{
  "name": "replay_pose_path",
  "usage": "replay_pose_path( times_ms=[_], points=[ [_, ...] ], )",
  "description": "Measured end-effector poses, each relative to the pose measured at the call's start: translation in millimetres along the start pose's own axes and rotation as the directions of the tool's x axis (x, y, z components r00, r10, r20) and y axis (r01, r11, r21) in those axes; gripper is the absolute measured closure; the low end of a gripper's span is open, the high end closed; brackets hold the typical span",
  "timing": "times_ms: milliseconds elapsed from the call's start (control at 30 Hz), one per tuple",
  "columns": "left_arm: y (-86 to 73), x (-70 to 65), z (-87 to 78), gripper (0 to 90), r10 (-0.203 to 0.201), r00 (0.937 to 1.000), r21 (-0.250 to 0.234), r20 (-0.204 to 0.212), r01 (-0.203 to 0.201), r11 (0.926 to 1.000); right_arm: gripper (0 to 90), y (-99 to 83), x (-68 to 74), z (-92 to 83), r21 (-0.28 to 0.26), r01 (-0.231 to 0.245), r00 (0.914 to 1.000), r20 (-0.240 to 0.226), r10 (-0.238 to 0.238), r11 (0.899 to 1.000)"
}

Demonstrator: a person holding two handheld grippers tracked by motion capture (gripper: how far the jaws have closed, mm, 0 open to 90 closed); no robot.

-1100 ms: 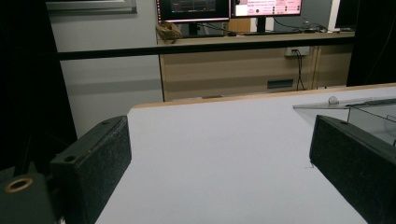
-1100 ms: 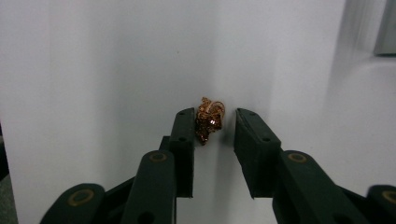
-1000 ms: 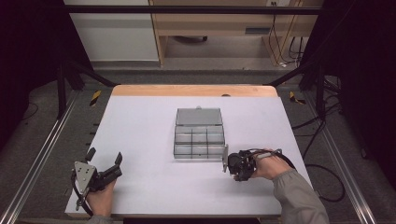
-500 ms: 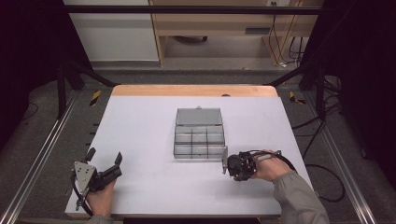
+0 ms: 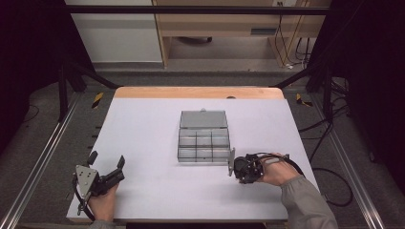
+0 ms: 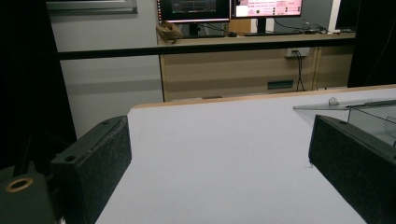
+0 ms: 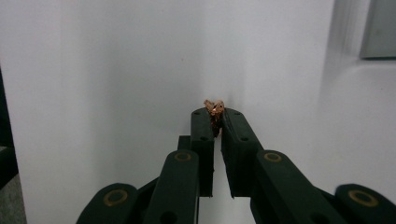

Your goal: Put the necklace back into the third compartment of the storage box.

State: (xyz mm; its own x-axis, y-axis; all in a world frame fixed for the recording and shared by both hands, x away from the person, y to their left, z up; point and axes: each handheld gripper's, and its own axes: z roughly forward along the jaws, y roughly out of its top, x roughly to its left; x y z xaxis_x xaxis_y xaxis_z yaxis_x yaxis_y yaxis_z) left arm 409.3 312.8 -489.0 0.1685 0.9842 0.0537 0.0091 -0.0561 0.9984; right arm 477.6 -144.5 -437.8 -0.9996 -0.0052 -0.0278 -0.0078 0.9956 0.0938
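Note:
My right gripper (image 7: 215, 114) is shut on a small copper-coloured piece (image 7: 214, 106), which sticks out at the fingertips just above the white table top. In the high view that gripper (image 5: 235, 168) lies on its side in the person's hand, just right of the front corner of a clear compartment box (image 5: 204, 143). The box's lid (image 5: 204, 119) lies open behind it. At the table's front left corner my left gripper (image 5: 106, 160) stands open with nothing in it. Its two jaws are wide apart (image 6: 219, 158) over bare table, and the box's edge (image 6: 373, 109) shows beyond the right jaw.
The white table top (image 5: 143, 129) has a wooden strip along its far edge (image 5: 198, 92). Metal rails run along both sides. Beyond the table stand a wooden desk with monitors (image 6: 233, 7) and a dark horizontal bar (image 6: 205, 49). Cables hang at the right.

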Motion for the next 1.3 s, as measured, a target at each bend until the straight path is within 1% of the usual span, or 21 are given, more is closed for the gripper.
replay_pose_path(
  times_ms=[100,133,200,433,700,767,800,833,867,900,933,967,1000,1067,1100,1133,1167,1200,1233,1267,1300],
  points=[
    [0.0,0.0,0.0,5.6,0.000,1.0000,0.000,0.000,0.000,1.0000,83.6,-1.1,0.9,-3.2,-0.018,-0.011,0.9999,0.013,0.011,1.000],
    [0.0,0.0,0.0,5.6,0.000,1.0000,0.000,0.000,0.000,1.0000,83.6,-3.2,1.1,-6.7,-0.063,-0.016,0.9996,0.020,0.017,0.998],
    [0.0,0.0,0.0,5.6,0.000,1.0000,0.000,0.000,0.000,1.0000,83.6,-4.8,1.4,-9.3,-0.090,-0.018,0.9995,0.023,0.020,0.996],
    [0.0,0.0,0.0,5.6,0.001,1.0000,0.000,-0.001,-0.001,1.0000,83.5,-9.8,2.7,-14.9,-0.136,-0.051,0.9972,0.048,0.058,0.989],
    [0.0,-0.3,0.0,5.6,0.003,1.0000,0.001,-0.002,-0.003,1.0000,83.5,-25.2,4.7,-17.3,-0.227,-0.117,0.9890,0.062,0.134,0.967],
    [0.0,-0.4,0.0,5.6,0.004,1.0000,0.001,-0.002,-0.004,1.0000,83.5,-29.3,4.9,-19.3,-0.264,-0.130,0.9858,0.069,0.153,0.956],
    [0.0,-0.4,-0.1,5.6,0.003,1.0000,0.000,-0.002,-0.003,1.0000,83.5,-32.5,6.1,-20.9,-0.297,-0.153,0.9808,0.071,0.181,0.943],
    [0.0,-0.4,-0.1,5.6,0.003,1.0000,0.000,-0.002,-0.003,1.0000,83.5,-32.5,6.1,-20.9,-0.297,-0.153,0.9808,0.071,0.181,0.943],
    [0.0,-0.3,-0.1,5.6,0.003,1.0000,0.000,-0.003,-0.003,1.0000,83.5,-34.7,7.1,-22.3,-0.330,-0.165,0.9753,0.087,0.203,0.930],
    [0.0,-0.3,-0.1,5.6,0.003,1.0000,0.000,-0.003,-0.003,1.0000,83.5,-34.7,7.1,-22.3,-0.330,-0.165,0.9753,0.087,0.203,0.930],
    [0.0,-0.4,-0.1,5.6,0.003,1.0000,0.000,-0.003,-0.003,1.0000,83.5,-36.4,8.3,-24.4,-0.363,-0.181,0.9693,0.092,0.228,0.914],
    [0.0,-0.4,-0.1,5.6,0.003,1.0000,-0.001,-0.003,-0.003,1.0000,83.5,-36.4,8.3,-24.4,-0.363,-0.181,0.9693,0.092,0.228,0.914],
    [-0.1,-0.3,-0.2,5.6,0.001,1.0000,-0.002,-0.003,-0.001,1.0000,83.5,-37.9,9.3,-25.9,-0.411,-0.187,0.9636,0.099,0.248,0.892],
    [-0.1,-0.3,-0.3,5.6,0.001,1.0000,-0.002,-0.002,-0.001,1.0000,83.5,-39.9,10.4,-26.1,-0.445,-0.206,0.9567,0.095,0.275,0.871],
    [-0.1,-0.3,-0.3,5.6,0.001,1.0000,-0.002,-0.002,-0.001,1.0000,83.5,-39.9,10.4,-26.1,-0.445,-0.206,0.9567,0.095,0.275,0.871],
    [-0.1,-0.4,-0.2,5.6,0.002,1.0000,-0.002,-0.003,-0.002,1.0000,83.5,-41.9,11.4,-25.3,-0.474,-0.220,0.9484,0.101,0.301,0.853],
    [-0.1,-0.4,-0.2,5.6,0.002,1.0000,-0.002,-0.003,-0.002,1.0000,83.5,-41.9,11.4,-25.3,-0.474,-0.220,0.9484,0.101,0.301,0.853],
    [-0.1,-0.3,-0.3,5.6,0.002,1.0000,-0.002,-0.003,-0.002,1.0000,83.4,-42.6,12.8,-25.7,-0.497,-0.234,0.9379,0.111,0.329,0.836],
    [-0.1,-0.3,-0.3,5.6,0.002,1.0000,-0.002,-0.003,-0.002,1.0000,83.4,-42.6,12.8,-25.7,-0.497,-0.234,0.9379,0.111,0.329,0.836],
    [-0.1,-0.3,-0.3,5.6,0.001,1.0000,-0.003,-0.003,-0.001,1.0000,83.5,-44.0,13.4,-27.0,-0.534,-0.241,0.9300,0.112,0.350,0.811],
    [-0.1,-0.4,-0.4,5.6,0.001,1.0000,-0.004,-0.003,-0.001,1.0000,83.5,-44.9,13.6,-27.5,-0.547,-0.245,0.9267,0.111,0.359,0.801]
  ],
)
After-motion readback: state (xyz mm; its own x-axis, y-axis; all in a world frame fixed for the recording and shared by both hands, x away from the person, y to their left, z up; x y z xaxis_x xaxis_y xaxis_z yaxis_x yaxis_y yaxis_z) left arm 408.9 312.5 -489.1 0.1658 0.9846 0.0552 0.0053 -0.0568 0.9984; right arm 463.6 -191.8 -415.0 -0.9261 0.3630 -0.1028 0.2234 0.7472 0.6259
